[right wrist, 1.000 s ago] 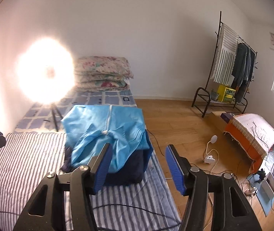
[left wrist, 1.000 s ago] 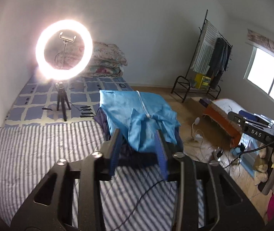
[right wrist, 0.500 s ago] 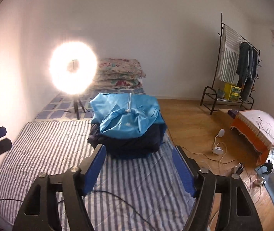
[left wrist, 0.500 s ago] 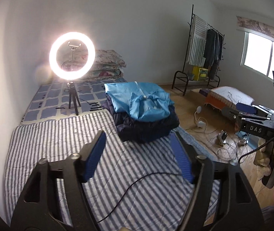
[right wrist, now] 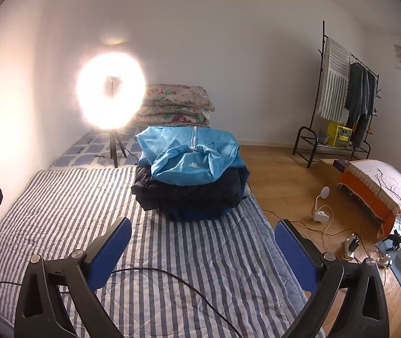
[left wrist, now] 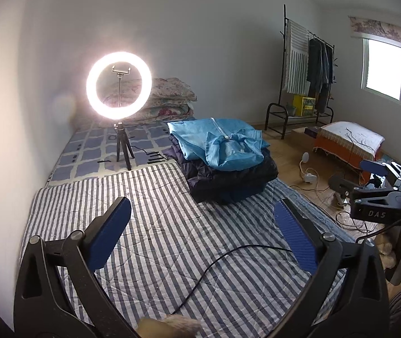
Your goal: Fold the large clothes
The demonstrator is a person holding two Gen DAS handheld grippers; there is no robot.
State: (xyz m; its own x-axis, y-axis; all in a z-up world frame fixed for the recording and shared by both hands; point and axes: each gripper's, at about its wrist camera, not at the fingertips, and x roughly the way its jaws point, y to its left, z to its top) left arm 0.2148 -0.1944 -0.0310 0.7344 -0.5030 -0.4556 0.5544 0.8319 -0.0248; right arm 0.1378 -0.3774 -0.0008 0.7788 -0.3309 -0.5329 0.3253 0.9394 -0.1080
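The folded blue jacket (left wrist: 223,143) sits on top of the dark clothes pile (left wrist: 228,180) on the striped mat (left wrist: 158,239) (so folding looks done), and the left gripper (left wrist: 200,239) and right gripper (right wrist: 203,250) have just been opening wide, holding nothing.

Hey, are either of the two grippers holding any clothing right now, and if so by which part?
Nothing is held. The left gripper and right gripper have just been opening, with nothing between their jaws.
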